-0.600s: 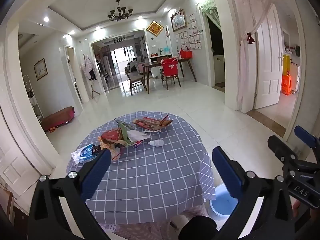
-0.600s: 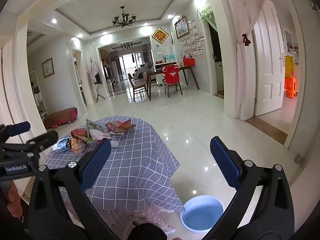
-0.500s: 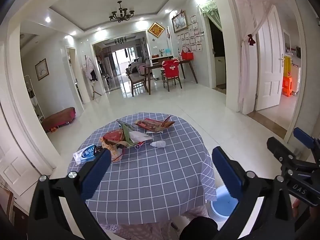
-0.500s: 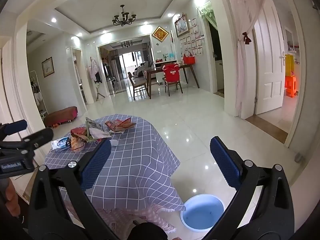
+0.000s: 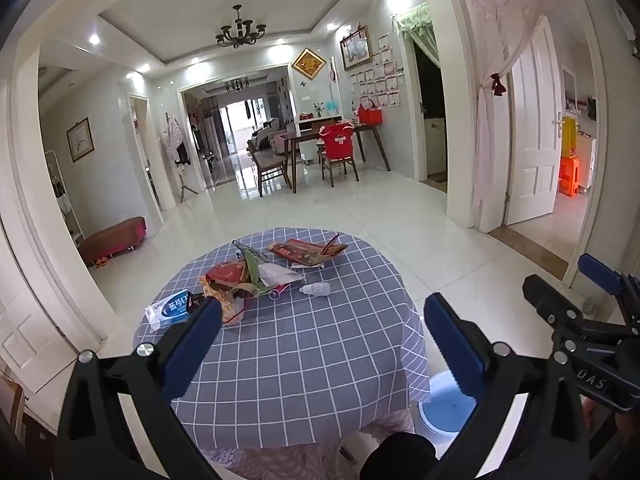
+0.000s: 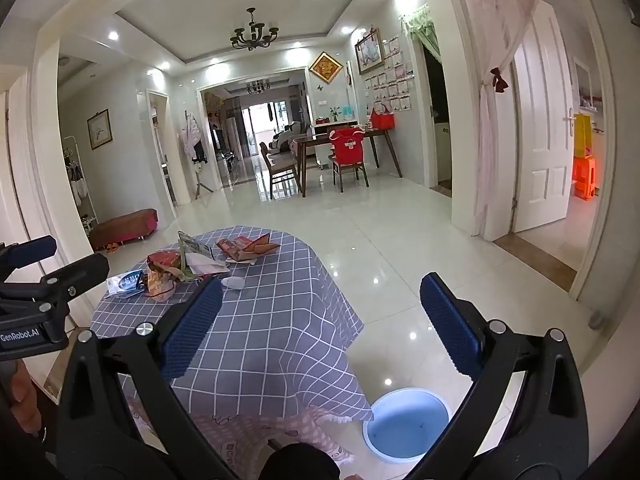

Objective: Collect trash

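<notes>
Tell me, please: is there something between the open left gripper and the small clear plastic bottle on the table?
Nothing visible. Only bare checked grey tablecloth lies between the left gripper and the small clear plastic bottle; the wrapper pile sits to its left.

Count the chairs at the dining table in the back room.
2. One chair draped in a red cover stands on the near side toward the right end; one bare wooden chair stands at the left end. Others may be hidden behind the dining table.
</notes>
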{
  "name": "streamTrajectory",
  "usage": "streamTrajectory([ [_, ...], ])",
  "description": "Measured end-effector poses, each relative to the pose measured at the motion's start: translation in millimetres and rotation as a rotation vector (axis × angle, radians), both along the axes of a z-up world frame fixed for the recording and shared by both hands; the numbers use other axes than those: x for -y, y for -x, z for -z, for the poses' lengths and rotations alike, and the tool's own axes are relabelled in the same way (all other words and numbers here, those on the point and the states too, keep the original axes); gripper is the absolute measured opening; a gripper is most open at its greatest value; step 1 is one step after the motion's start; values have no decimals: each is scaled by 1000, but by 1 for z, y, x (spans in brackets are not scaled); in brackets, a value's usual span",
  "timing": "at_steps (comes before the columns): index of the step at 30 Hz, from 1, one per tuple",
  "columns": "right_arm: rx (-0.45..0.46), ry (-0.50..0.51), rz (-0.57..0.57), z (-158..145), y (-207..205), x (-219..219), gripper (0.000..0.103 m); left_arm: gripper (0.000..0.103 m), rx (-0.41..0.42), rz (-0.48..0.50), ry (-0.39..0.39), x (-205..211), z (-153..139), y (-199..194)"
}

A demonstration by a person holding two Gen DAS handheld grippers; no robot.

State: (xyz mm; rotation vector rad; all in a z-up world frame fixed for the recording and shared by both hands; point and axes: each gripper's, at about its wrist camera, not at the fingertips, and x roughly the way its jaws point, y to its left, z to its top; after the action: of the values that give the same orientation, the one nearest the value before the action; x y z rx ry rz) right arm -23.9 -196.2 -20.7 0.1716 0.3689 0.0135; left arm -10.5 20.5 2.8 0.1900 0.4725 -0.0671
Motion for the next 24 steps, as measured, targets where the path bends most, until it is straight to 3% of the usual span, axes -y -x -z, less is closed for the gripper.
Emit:
streamTrajectory([
  [24, 18, -31, 18, -1, 14, 19, 97, 99, 1, 27, -11, 20, 1, 0],
])
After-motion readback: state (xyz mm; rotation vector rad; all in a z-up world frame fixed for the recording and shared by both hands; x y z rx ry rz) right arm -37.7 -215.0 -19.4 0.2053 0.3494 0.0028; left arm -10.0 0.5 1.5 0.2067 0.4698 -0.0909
